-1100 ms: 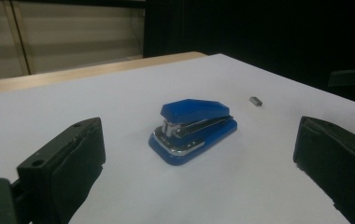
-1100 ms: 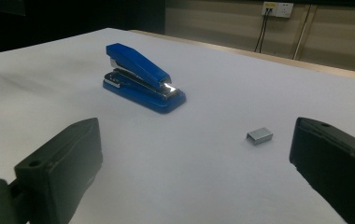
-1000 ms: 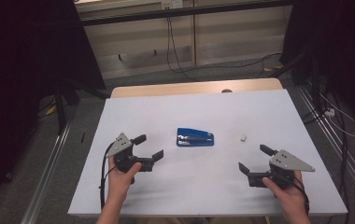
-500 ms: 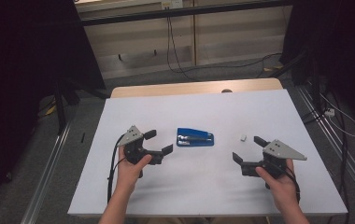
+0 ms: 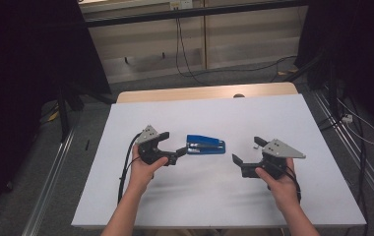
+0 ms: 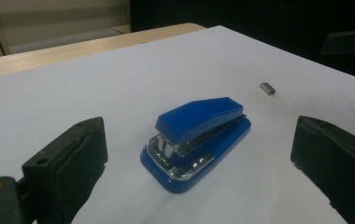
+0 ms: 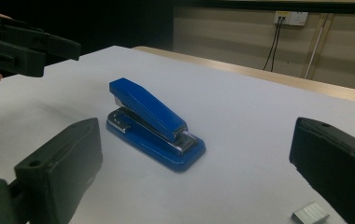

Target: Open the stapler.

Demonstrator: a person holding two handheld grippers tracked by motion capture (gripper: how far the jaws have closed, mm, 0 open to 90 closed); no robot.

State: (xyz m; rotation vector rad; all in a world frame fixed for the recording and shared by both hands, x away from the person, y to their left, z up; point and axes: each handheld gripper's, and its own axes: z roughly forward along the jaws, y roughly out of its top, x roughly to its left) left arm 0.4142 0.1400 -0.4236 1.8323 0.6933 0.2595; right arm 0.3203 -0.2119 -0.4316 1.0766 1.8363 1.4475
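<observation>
White table (image 5: 126, 196), dark room | stapler (image 5: 205, 145) mid-table | left gripper (image 5: 171, 148) now closes in on its end, jaws wide | right gripper (image 5: 246, 156) nearer too, wide | grasp looks imminent

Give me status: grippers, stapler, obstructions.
Left gripper open, nearing stapler. Right gripper open, apart. Staple strip lies beside stapler.

Blue stapler, white table, black grippers

The glossy blue plastic stapler (image 6: 195, 140) has shiny silver metal inside, sitting on a plain white tabletop (image 5: 200, 196) with a tan wooden edge; a small silver-grey staple block (image 6: 267, 88) too, and both matte black jaws, no patterns.
</observation>
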